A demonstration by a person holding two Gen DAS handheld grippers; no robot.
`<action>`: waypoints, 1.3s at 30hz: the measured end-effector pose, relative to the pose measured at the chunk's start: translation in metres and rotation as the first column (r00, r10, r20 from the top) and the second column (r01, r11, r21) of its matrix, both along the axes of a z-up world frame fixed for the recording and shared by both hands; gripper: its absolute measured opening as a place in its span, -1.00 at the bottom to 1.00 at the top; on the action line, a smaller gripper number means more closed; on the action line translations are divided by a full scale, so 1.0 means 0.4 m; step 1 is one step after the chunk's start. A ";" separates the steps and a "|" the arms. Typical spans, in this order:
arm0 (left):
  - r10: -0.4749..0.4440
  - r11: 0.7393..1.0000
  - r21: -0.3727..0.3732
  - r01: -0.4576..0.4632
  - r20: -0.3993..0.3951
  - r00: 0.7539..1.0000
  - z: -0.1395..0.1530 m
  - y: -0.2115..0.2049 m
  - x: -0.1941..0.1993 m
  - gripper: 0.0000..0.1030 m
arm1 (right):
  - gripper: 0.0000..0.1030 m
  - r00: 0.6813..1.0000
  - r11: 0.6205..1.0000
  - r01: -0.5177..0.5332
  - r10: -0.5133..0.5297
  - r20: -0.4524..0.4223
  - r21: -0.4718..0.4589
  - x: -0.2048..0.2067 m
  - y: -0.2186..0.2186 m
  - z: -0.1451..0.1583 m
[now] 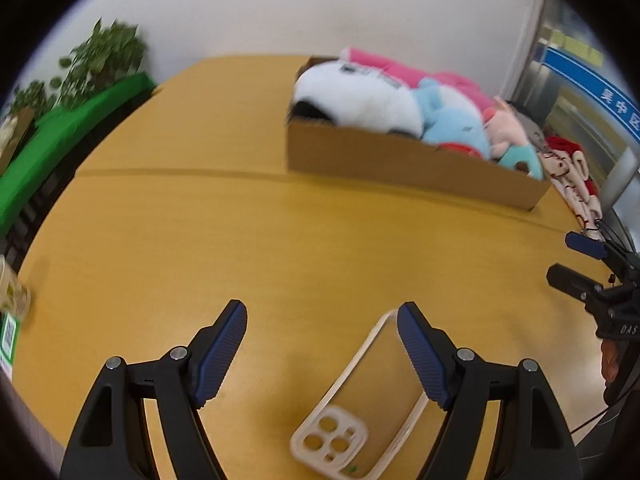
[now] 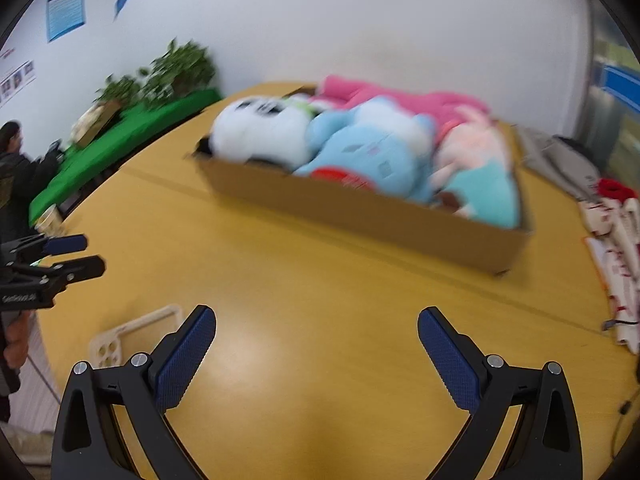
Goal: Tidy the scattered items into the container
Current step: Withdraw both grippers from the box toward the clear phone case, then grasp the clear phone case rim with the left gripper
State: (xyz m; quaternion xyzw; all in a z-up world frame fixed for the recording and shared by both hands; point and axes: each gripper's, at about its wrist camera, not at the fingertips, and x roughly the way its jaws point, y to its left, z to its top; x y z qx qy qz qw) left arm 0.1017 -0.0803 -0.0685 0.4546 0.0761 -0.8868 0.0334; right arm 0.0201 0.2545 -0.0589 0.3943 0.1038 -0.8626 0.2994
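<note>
A clear phone case (image 1: pixel 360 412) with a cream rim lies flat on the wooden table (image 1: pixel 240 240), camera cutout nearest me. My left gripper (image 1: pixel 322 316) hangs open just above it, its right pad over the case's upper corner. In the right wrist view the same phone case (image 2: pixel 136 336) peeks out behind the left finger of my right gripper (image 2: pixel 318 320), which is open with only bare table between its pads. A low cardboard box (image 1: pixel 400 168) at the back holds plush toys: white (image 1: pixel 360 96), blue (image 1: pixel 452 120) and pink (image 1: pixel 420 74). The cardboard box (image 2: pixel 360 208) looks blurred in the right wrist view.
A patterned red and white cloth (image 1: pixel 572 176) lies to the right of the box. A green-covered bench (image 1: pixel 60 144) with potted plants (image 1: pixel 108 52) runs along the left wall. A person (image 2: pixel 16 160) stands at far left. Small packets (image 1: pixel 12 300) sit at the table's left edge.
</note>
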 end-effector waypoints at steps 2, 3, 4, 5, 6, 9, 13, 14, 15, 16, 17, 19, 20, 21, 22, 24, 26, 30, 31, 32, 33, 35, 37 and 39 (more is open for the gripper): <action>0.020 1.000 -0.005 -0.020 0.031 0.999 -0.021 -0.018 0.024 0.51 | 0.99 0.997 0.998 -0.069 0.069 0.033 -0.001 0.021 -0.050 -0.035; 0.027 1.000 -0.008 -0.027 0.046 0.999 -0.030 -0.025 0.037 0.51 | 0.98 0.994 0.995 -0.103 0.103 0.044 -0.003 0.030 -0.072 -0.048; 0.032 0.999 -0.006 -0.032 0.060 0.998 -0.038 -0.031 0.047 0.51 | 0.98 0.989 0.991 -0.137 0.137 0.053 -0.002 0.039 -0.096 -0.061; 0.039 0.999 0.000 -0.039 0.077 0.996 -0.047 -0.037 0.059 0.51 | 0.97 0.984 0.986 -0.169 0.168 0.063 0.004 0.048 -0.120 -0.074; 0.044 0.999 0.006 -0.045 0.090 0.995 -0.055 -0.041 0.068 0.51 | 0.95 0.978 0.980 -0.199 0.197 0.071 0.011 0.056 -0.144 -0.086; 0.052 0.998 0.023 -0.055 0.129 0.990 -0.083 -0.049 0.093 0.51 | 0.87 0.963 0.965 -0.260 0.256 0.087 0.042 0.074 -0.201 -0.120; 0.063 0.996 0.053 -0.073 0.172 0.983 -0.116 -0.050 0.116 0.49 | 0.75 0.951 0.949 -0.302 0.292 0.098 0.096 0.080 -0.243 -0.155; 0.064 0.995 0.063 -0.076 0.185 0.981 -0.125 -0.049 0.119 0.47 | 0.74 0.950 0.946 -0.307 0.297 0.100 0.104 0.077 -0.247 -0.161; 0.063 0.995 0.068 -0.078 0.195 0.979 -0.131 -0.046 0.121 0.47 | 0.74 0.949 0.945 -0.310 0.299 0.104 0.107 0.074 -0.250 -0.165; 0.065 0.994 0.068 -0.080 0.201 0.977 -0.137 -0.043 0.123 0.46 | 0.71 0.948 0.944 -0.311 0.300 0.112 0.109 0.068 -0.253 -0.169; 0.068 0.994 0.067 -0.084 0.209 0.976 -0.144 -0.040 0.124 0.45 | 0.68 0.946 0.943 -0.313 0.300 0.121 0.111 0.063 -0.257 -0.173; 0.074 0.995 0.052 -0.087 0.214 0.974 -0.153 -0.032 0.127 0.32 | 0.52 0.942 0.939 -0.323 0.306 0.139 0.122 0.055 -0.268 -0.182; 0.073 0.996 0.037 -0.083 0.216 0.974 -0.154 -0.027 0.128 0.28 | 0.47 0.940 0.936 -0.327 0.308 0.148 0.129 0.054 -0.274 -0.186; 0.070 0.997 0.020 -0.077 0.216 0.974 -0.154 -0.023 0.129 0.21 | 0.42 0.939 0.934 -0.329 0.308 0.154 0.137 0.055 -0.278 -0.190; 0.070 0.997 0.009 -0.073 0.215 0.974 -0.153 -0.020 0.130 0.07 | 0.40 0.937 0.932 -0.332 0.309 0.160 0.142 0.055 -0.283 -0.194; 0.071 0.997 -0.002 -0.073 0.213 0.974 -0.151 -0.020 0.132 -0.14 | 0.33 0.933 0.929 -0.341 0.316 0.172 0.145 0.056 -0.289 -0.200; 0.072 0.997 -0.002 -0.074 0.214 0.974 -0.150 -0.021 0.130 -0.39 | 0.18 0.930 0.925 -0.348 0.320 0.179 0.155 0.060 -0.294 -0.209; 0.055 0.998 -0.004 -0.056 0.218 0.974 -0.148 -0.016 0.119 -0.81 | -0.16 0.934 0.928 -0.338 0.312 0.173 0.154 0.060 -0.286 -0.205; 0.050 0.999 -0.005 -0.050 0.218 0.975 -0.148 -0.014 0.113 -0.81 | -0.32 0.937 0.932 -0.330 0.304 0.175 0.149 0.056 -0.279 -0.203; 0.043 0.999 -0.003 -0.044 0.218 0.975 -0.147 -0.016 0.108 -0.81 | -0.35 0.939 0.936 -0.321 0.294 0.178 0.143 0.052 -0.272 -0.201; 0.032 0.999 0.001 -0.033 0.218 0.975 -0.146 -0.013 0.098 -0.81 | -0.40 0.941 0.941 -0.310 0.284 0.182 0.135 0.048 -0.263 -0.200; 0.012 1.000 0.003 -0.013 0.218 0.976 -0.144 -0.003 0.071 -0.82 | -0.48 0.949 0.948 -0.287 0.261 0.178 0.139 0.046 -0.248 -0.200; -0.011 1.000 0.006 0.010 0.218 0.976 -0.143 0.011 0.039 -0.82 | -0.57 0.959 0.958 -0.250 0.225 0.173 0.141 0.044 -0.223 -0.198; -0.043 0.999 0.010 0.042 0.214 0.976 -0.138 0.033 -0.003 -0.82 | -0.58 0.971 0.971 -0.195 0.171 0.168 0.136 0.043 -0.189 -0.198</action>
